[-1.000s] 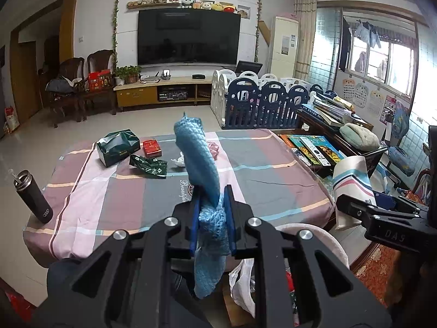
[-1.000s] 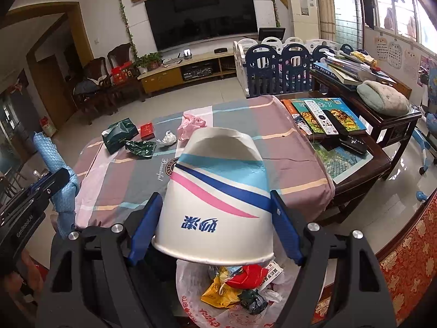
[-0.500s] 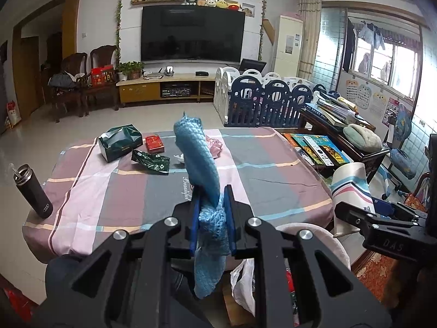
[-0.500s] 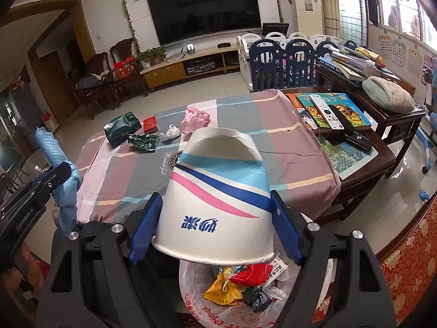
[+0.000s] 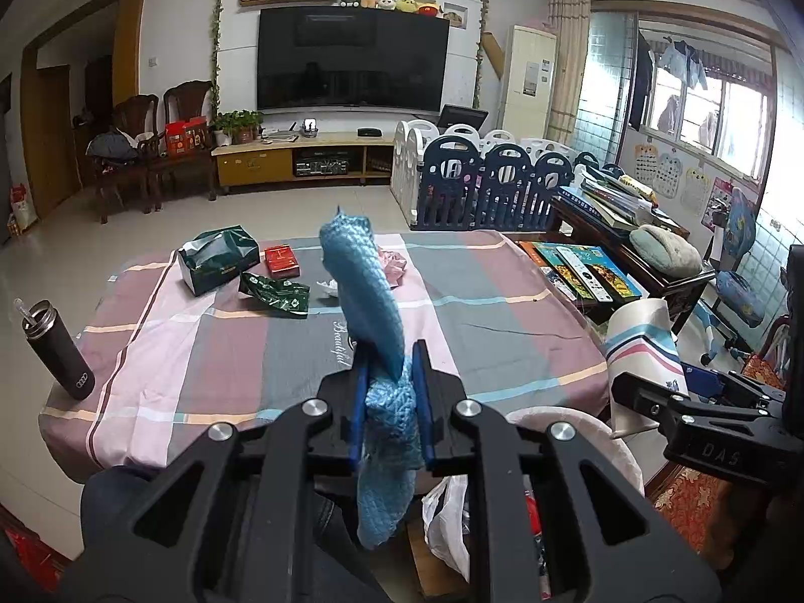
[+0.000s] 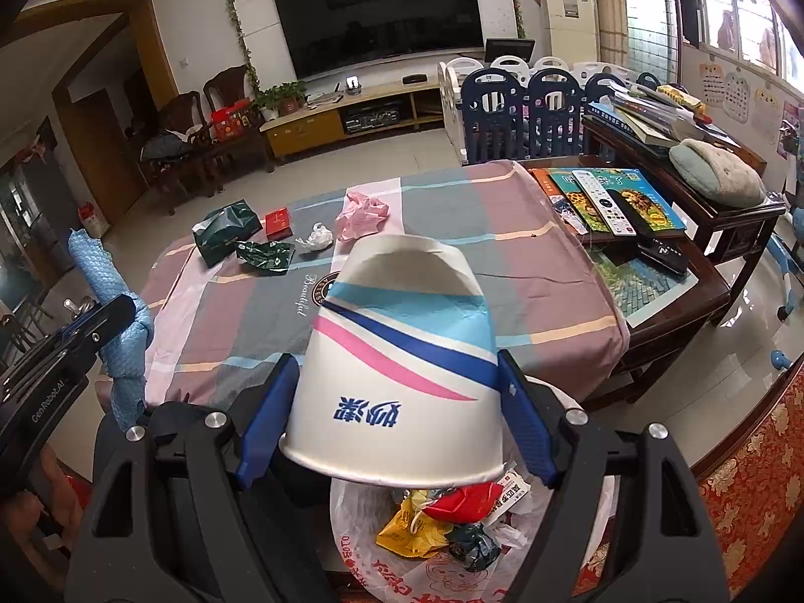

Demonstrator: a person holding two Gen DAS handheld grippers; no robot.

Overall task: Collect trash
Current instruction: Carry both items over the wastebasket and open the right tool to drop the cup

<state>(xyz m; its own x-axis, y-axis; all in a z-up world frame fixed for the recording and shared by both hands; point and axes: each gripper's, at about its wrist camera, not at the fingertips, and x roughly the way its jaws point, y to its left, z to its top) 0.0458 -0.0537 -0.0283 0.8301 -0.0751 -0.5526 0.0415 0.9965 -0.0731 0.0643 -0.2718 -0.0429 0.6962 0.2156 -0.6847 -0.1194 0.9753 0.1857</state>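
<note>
My left gripper [image 5: 389,367] is shut on a blue knitted cloth [image 5: 362,281] that sticks up and hangs down between its fingers. In the right wrist view this cloth [image 6: 95,271] shows at the left edge. My right gripper [image 6: 397,364] is shut on an upside-down white paper bowl [image 6: 402,352] with blue and pink stripes. The bowl hangs over an open plastic trash bag [image 6: 417,553] holding wrappers. On the striped tablecloth [image 6: 502,251] lie a green packet [image 6: 226,233], a green wrapper [image 6: 266,256], a red box [image 6: 278,222], a white tissue [image 6: 314,238] and a pink crumpled bag [image 6: 362,213].
A black flask [image 5: 58,352] stands at the table's near left corner. A dark side table [image 6: 653,271] with books and remotes adjoins the table on the right. A white cushioned seat [image 5: 568,427] sits just below the table's near edge, beside the bag.
</note>
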